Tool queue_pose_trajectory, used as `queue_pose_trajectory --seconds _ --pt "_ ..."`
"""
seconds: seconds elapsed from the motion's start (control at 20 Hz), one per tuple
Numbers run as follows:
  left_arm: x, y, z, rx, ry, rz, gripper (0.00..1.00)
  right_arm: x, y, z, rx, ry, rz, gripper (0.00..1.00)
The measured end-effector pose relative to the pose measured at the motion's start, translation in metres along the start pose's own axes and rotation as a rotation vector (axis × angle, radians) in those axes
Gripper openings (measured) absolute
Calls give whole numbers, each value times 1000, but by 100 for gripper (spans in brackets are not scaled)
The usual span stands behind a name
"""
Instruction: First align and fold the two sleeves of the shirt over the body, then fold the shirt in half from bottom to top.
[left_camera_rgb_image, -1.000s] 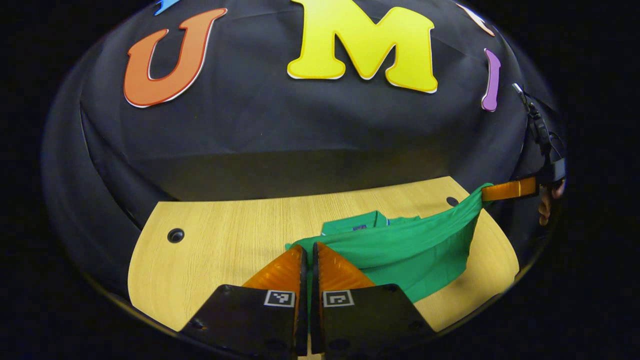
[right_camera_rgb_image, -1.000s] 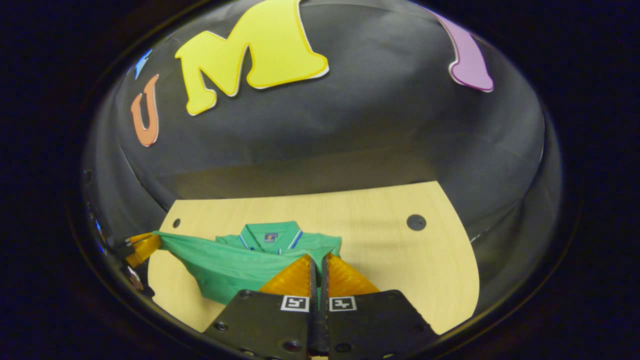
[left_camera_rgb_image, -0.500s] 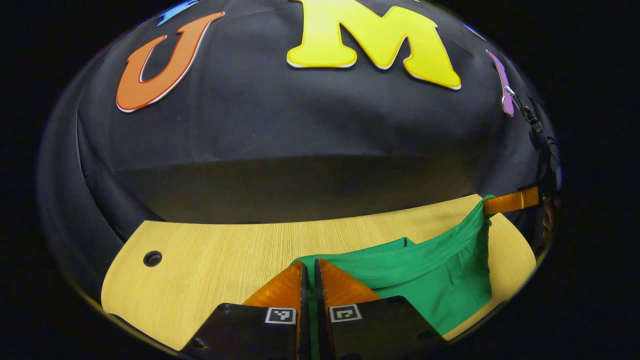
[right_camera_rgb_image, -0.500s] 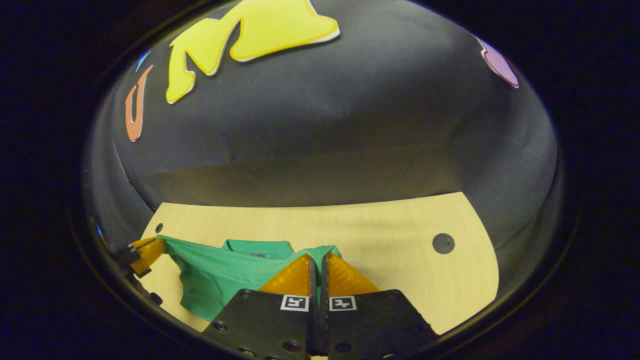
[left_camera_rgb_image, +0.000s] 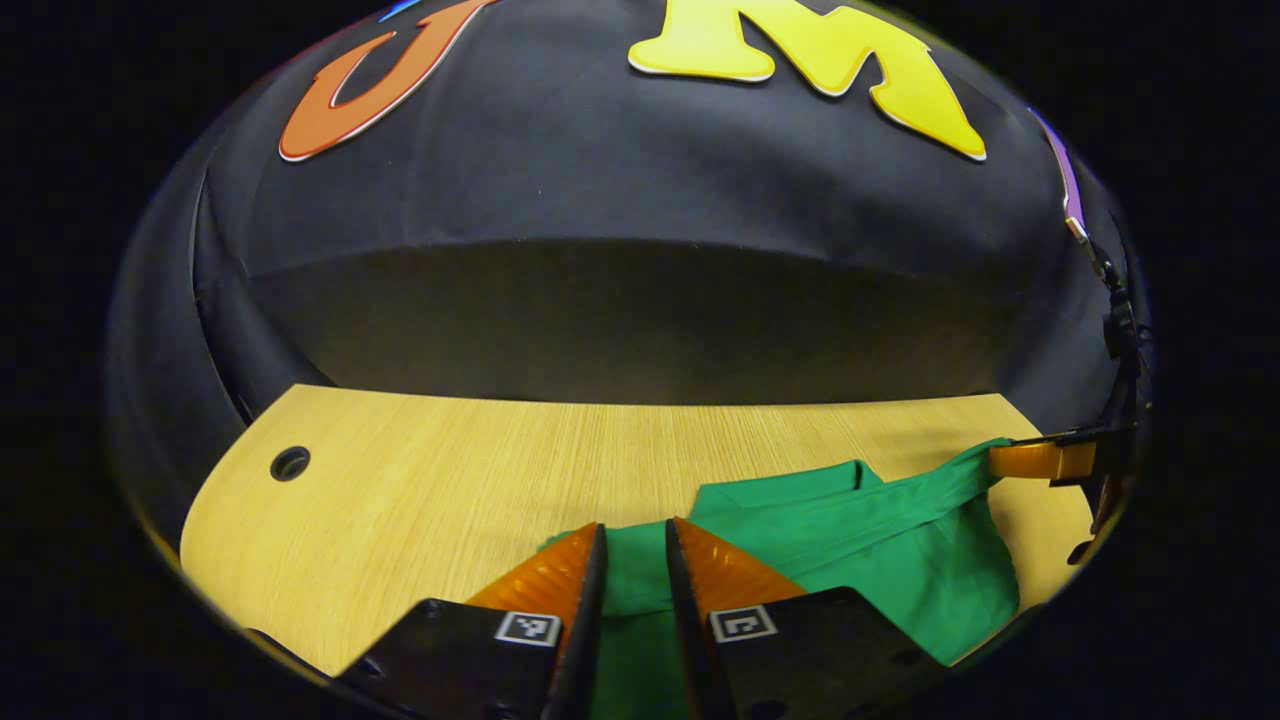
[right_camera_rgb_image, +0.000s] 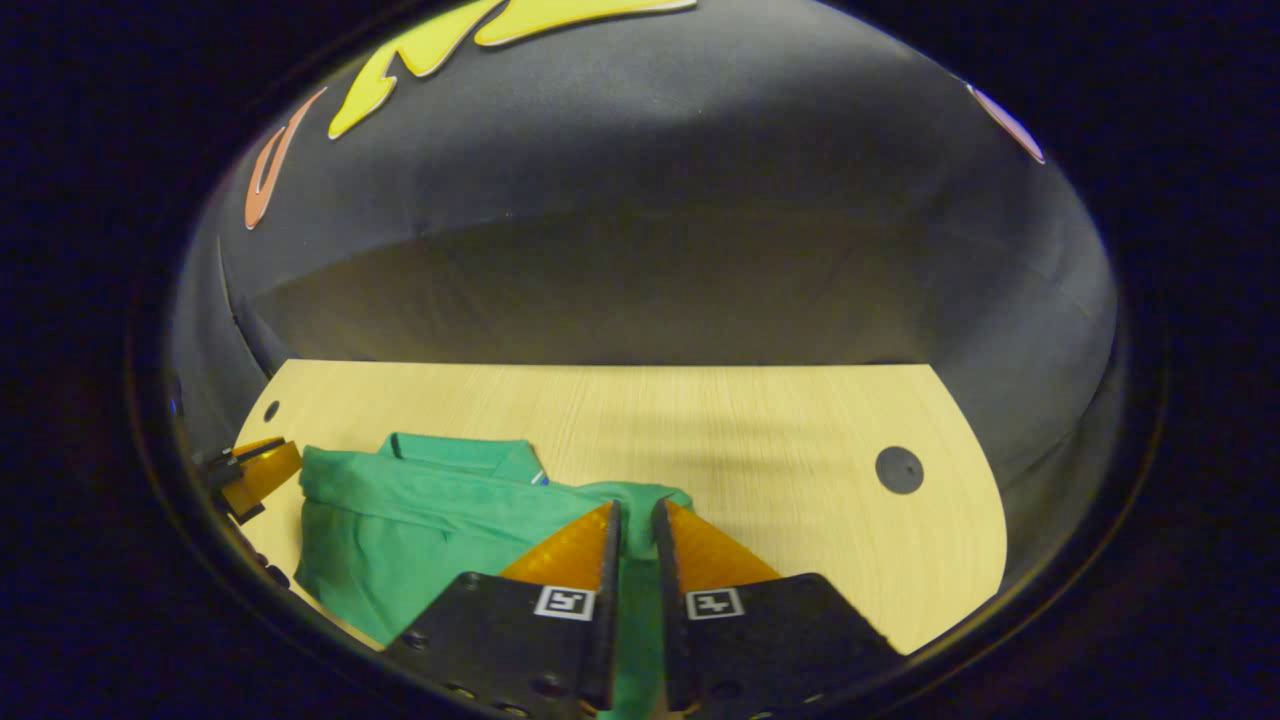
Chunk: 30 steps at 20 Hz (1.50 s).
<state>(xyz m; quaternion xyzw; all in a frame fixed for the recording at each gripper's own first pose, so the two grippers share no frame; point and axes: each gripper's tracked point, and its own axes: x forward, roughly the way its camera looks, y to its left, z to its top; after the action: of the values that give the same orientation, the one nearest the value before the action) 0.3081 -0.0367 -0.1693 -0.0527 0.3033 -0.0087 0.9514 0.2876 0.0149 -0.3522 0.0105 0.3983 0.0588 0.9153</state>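
**A:** Black cloth wall behind, light wood table (left_camera_rgb_image: 430, 470) in front. 1 dark round hole (left_camera_rgb_image: 290, 463) near its far left corner in the left gripper view, 1 more (right_camera_rgb_image: 899, 470) at the right in the right gripper view.

**B:** Where's the shirt?

**A:** Green shirt (left_camera_rgb_image: 880, 560) lies on the table, bunched, hem side doubled over toward the collar. Collar (right_camera_rgb_image: 470, 455) shows past the folded layer in the right gripper view, with a striped edge at its tip.

**B:** Left gripper?

**A:** Left gripper (left_camera_rgb_image: 632, 545) sits low over the near left part of the shirt. Jaws slightly apart, green cloth visible in the gap between the 2 fingers. Can't tell whether they press on it.

**B:** Right one?

**A:** Right gripper (right_camera_rgb_image: 634, 520) is the same story: fingers a little apart, fabric running between them. Grip contact unclear from its own view. From the left gripper view it shows at the far right edge (left_camera_rgb_image: 1040, 460), with a taut fold of shirt running right up to its tip.

**B:** Does the left one show in the right gripper view?

**A:** Yes, far left edge (right_camera_rgb_image: 255, 475), tip at the shirt's corner, touching or just beside it. Both grippers are at opposite ends of the same folded edge, low near the table.
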Motion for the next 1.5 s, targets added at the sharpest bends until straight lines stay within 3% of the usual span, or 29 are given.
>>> queue_pose_trajectory --seconds 0.15,0.2,0.25,0.45,0.6,0.7,0.95,1.05,1.1,1.25,1.5 --pt "-9 3 5 -18 -14 25 100 -15 -5 -16 -4 -16 -8 76" --pt "-14 4 11 -16 -28 38 100 -24 -5 -16 2 -33 -10 94" --pt "-20 5 17 -15 -43 47 100 -33 -6 -14 1 -53 -18 97" --pt "-59 -1 49 -13 -118 75 100 -75 1 2 -14 -145 -5 94" --pt "-101 -12 77 -10 -182 77 100 -114 5 20 -42 -232 4 96" --pt "-134 -19 97 5 -227 82 100 -143 10 33 -44 -287 15 93" --pt "-228 -41 136 57 -341 87 100 -233 22 55 -35 -428 14 96" --pt "-268 -48 145 50 -386 65 100 -273 25 56 -32 -478 -9 99" --pt "-288 -51 148 49 -401 54 100 -293 25 54 -32 -497 -26 93" --pt "-335 -54 149 44 -453 45 100 -354 32 44 -45 -562 -51 96" --pt "-398 -52 138 35 -507 11 100 -425 40 7 -40 -618 -95 97"
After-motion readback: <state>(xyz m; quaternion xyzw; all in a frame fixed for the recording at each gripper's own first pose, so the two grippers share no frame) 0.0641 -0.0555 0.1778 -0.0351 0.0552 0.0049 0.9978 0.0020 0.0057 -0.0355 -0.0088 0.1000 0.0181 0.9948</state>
